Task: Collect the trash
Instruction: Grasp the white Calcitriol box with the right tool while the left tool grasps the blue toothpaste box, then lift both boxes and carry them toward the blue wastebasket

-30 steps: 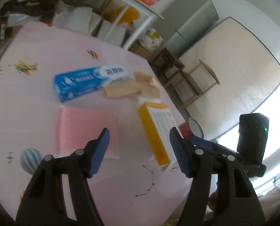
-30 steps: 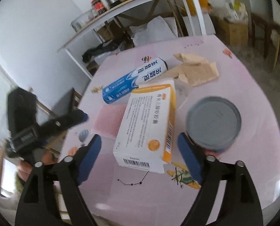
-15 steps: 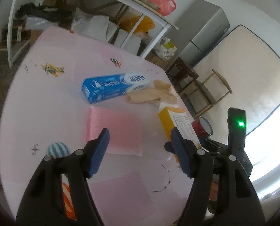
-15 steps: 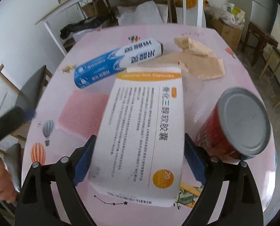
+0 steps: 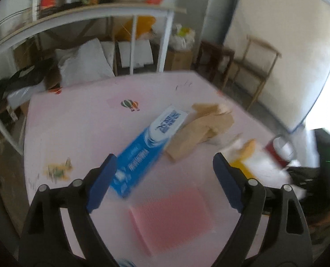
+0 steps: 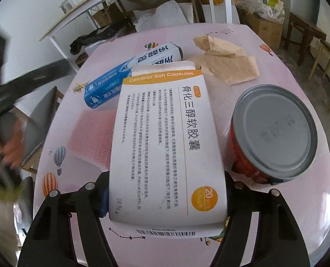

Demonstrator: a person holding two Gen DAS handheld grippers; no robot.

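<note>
Gripper (image 6: 167, 191) now closing around medicine box (image 6: 165, 138).

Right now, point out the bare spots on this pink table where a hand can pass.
Free: the far left stretch of the table, behind the blue toothpaste box, and the far edge past the brown paper. Crowded: the near middle, where capsule box, red can and pink mat lie close together.
</note>
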